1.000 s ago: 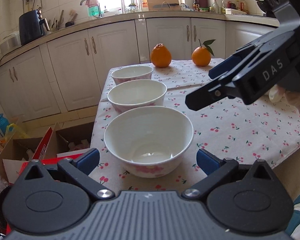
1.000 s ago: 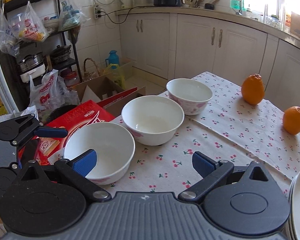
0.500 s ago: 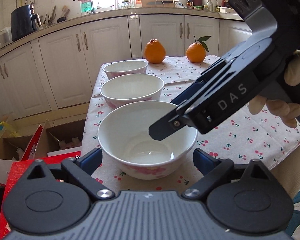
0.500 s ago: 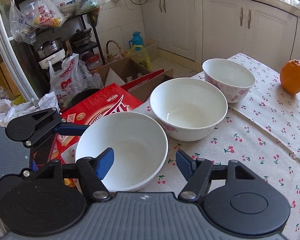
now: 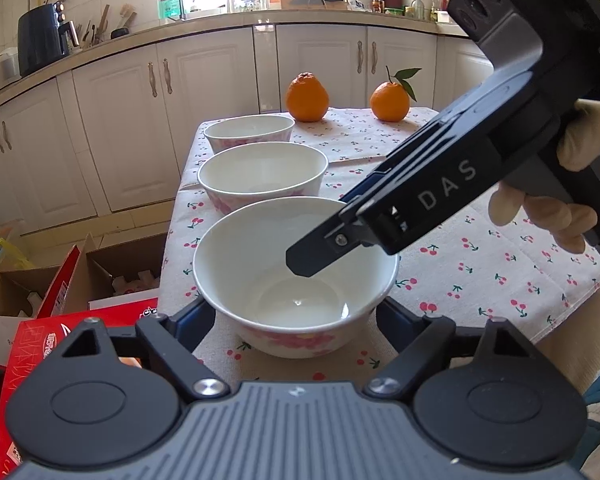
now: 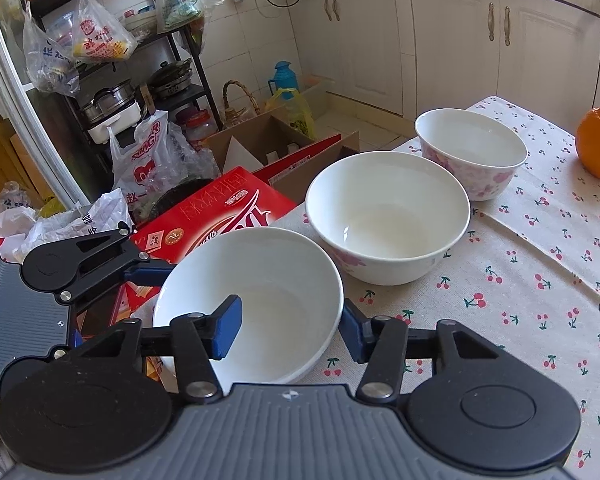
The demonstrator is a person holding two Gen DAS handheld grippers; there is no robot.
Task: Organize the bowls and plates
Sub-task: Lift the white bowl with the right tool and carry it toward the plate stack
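Note:
Three white bowls with pink flowers stand in a row on the cherry-print tablecloth [image 5: 480, 264]: the near bowl [image 5: 240, 264], the middle bowl [image 5: 262, 176] and the far bowl [image 5: 248, 128]. My left gripper [image 5: 294, 320] straddles the near bowl low down and its jaws are closing, the pads half hidden behind the bowl's sides. My right gripper [image 6: 290, 332] is shut on the near bowl [image 6: 268, 280], with one finger inside and the other outside the wall. From the left wrist view, its tip [image 5: 312, 256] dips into the bowl.
Two oranges [image 5: 306, 96] [image 5: 390, 100] sit at the table's far end. The table's left edge drops to a red carton [image 6: 220, 212], an open cardboard box [image 6: 260, 140] and plastic bags on the floor. A person's hand [image 5: 548, 220] holds the right gripper.
The right gripper has come down over the near bowl, put one finger inside it and shut its jaws. The left jaws have narrowed around the same bowl.

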